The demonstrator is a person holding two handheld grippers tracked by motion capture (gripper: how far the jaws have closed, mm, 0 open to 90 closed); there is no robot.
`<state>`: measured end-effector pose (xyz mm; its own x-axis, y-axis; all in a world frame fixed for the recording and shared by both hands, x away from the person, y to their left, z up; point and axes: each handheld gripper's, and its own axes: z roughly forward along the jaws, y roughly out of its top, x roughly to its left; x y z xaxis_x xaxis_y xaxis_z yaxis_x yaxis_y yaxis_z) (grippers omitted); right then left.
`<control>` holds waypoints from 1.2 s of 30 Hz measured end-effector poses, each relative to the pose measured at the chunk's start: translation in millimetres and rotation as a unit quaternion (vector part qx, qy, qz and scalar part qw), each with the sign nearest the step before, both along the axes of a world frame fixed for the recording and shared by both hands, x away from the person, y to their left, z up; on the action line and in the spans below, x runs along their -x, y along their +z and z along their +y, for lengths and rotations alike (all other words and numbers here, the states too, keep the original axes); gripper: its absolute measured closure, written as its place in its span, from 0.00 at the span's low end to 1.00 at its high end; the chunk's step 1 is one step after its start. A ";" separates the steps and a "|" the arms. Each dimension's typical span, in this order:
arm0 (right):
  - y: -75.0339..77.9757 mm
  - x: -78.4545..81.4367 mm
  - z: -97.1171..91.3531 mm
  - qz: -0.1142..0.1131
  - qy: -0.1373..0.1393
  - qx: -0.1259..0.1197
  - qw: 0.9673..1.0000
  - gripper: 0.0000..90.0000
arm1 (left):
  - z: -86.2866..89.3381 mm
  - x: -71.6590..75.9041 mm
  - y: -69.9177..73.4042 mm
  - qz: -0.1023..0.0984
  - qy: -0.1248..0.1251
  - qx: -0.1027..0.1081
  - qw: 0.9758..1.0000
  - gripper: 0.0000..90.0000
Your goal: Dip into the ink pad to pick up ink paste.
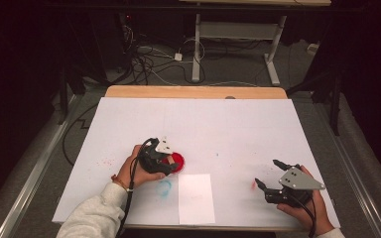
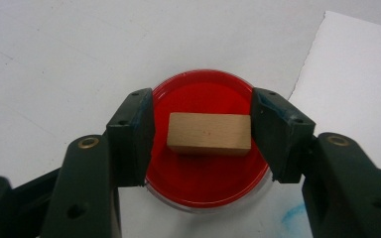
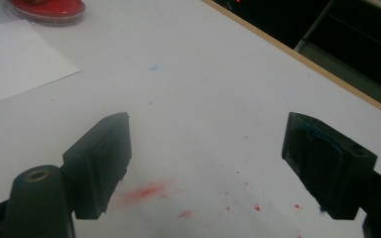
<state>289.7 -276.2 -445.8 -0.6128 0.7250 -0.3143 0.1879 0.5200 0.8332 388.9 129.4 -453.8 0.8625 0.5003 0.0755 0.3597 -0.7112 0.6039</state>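
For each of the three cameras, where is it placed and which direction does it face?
High view: above the table's near edge, facing forward and down; forearms, hands, left claw, right claw.
Left gripper view: on the left claw, looking down on a wooden block in a red dish; both jaws flank the block.
Right gripper view: on the right claw, low across the table; jaws wide apart.
Shared: all show the red dish.

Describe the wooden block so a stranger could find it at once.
Start at the white-covered table and find the round red dish near its front left, beside a loose white sheet. The wooden block lies in that dish, between the left gripper jaws: the one tan, rectangular thing there.
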 end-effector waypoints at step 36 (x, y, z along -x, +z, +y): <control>-1.1 -0.1 0.7 0.004 0.001 0.004 1.000 0.23 | 12.7 12.9 49.2 -0.056 -0.011 0.017 0.998 0.60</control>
